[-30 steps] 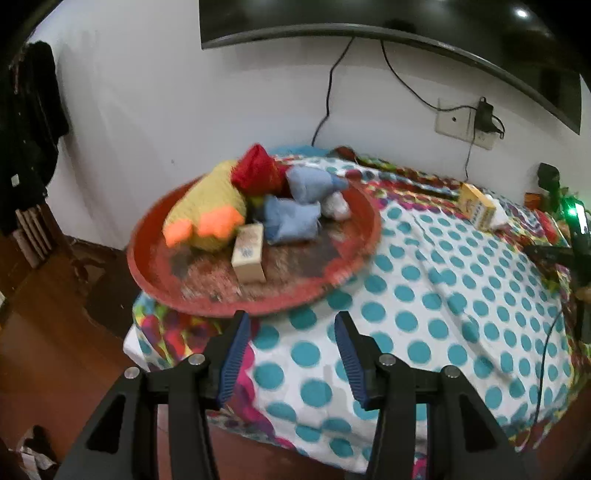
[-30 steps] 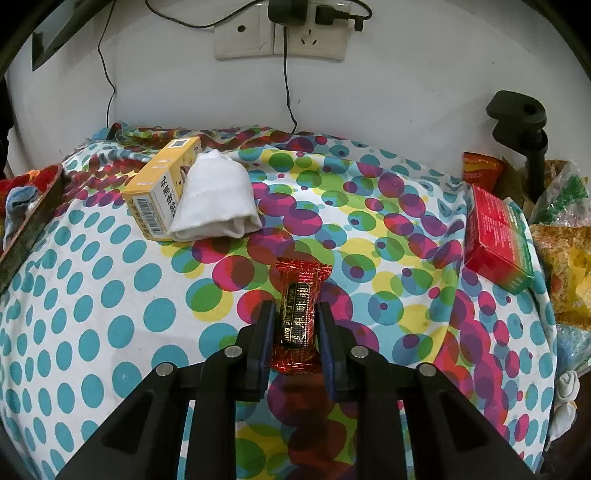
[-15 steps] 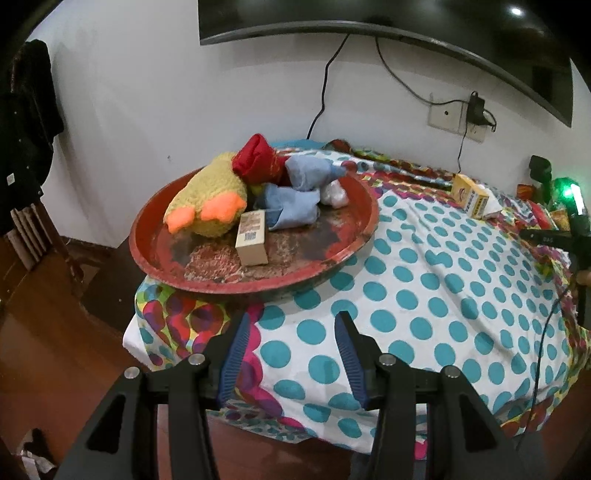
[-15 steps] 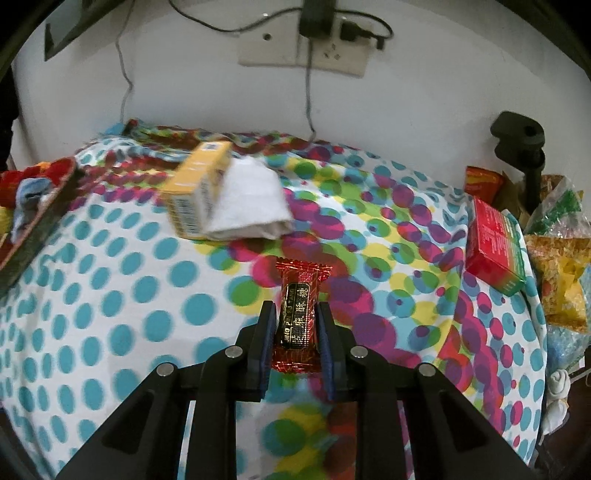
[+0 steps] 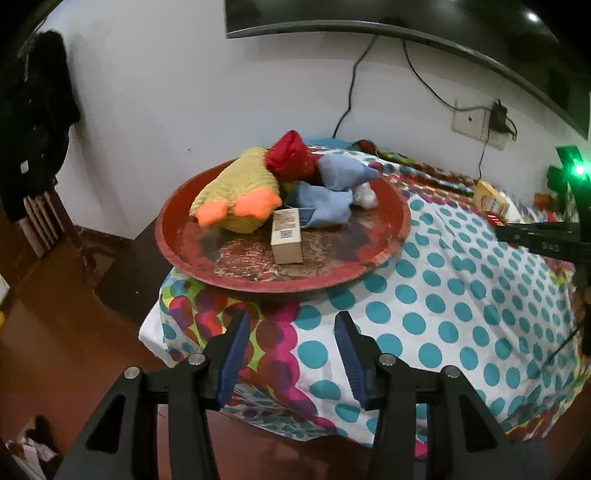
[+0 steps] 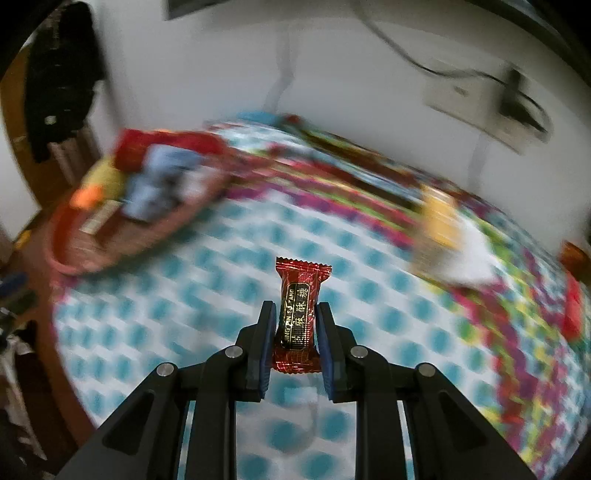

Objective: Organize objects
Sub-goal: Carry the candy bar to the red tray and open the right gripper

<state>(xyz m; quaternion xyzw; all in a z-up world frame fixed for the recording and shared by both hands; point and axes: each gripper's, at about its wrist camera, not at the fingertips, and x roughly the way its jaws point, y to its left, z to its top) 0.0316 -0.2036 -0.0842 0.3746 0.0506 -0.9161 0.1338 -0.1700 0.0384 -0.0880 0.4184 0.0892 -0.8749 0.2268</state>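
Observation:
My right gripper point(image 6: 294, 320) is shut on a red candy wrapper point(image 6: 300, 314) and holds it above the polka-dot cloth. A round red tray point(image 5: 391, 236) sits at the table's left end, also blurred in the right wrist view point(image 6: 70, 258). It holds a yellow plush toy point(image 5: 240, 199), red and blue cloth pieces point(image 5: 325, 192) and a small tan box point(image 5: 286, 240). My left gripper point(image 5: 291, 345) is open and empty, in front of the tray over the table's near edge. The right gripper's arm point(image 5: 543, 240) shows at the right.
A yellow carton point(image 5: 489, 199) and a white cloth point(image 6: 469, 254) lie at the table's far right. A wall socket with a plug point(image 5: 480, 123) and a dark screen point(image 5: 369, 18) are on the wall. Wooden floor point(image 5: 55, 332) lies left of the table.
My right gripper has swung left with the candy, away from the carton and toward the tray; its view is motion-blurred. My left gripper has drawn back a little from the tray.

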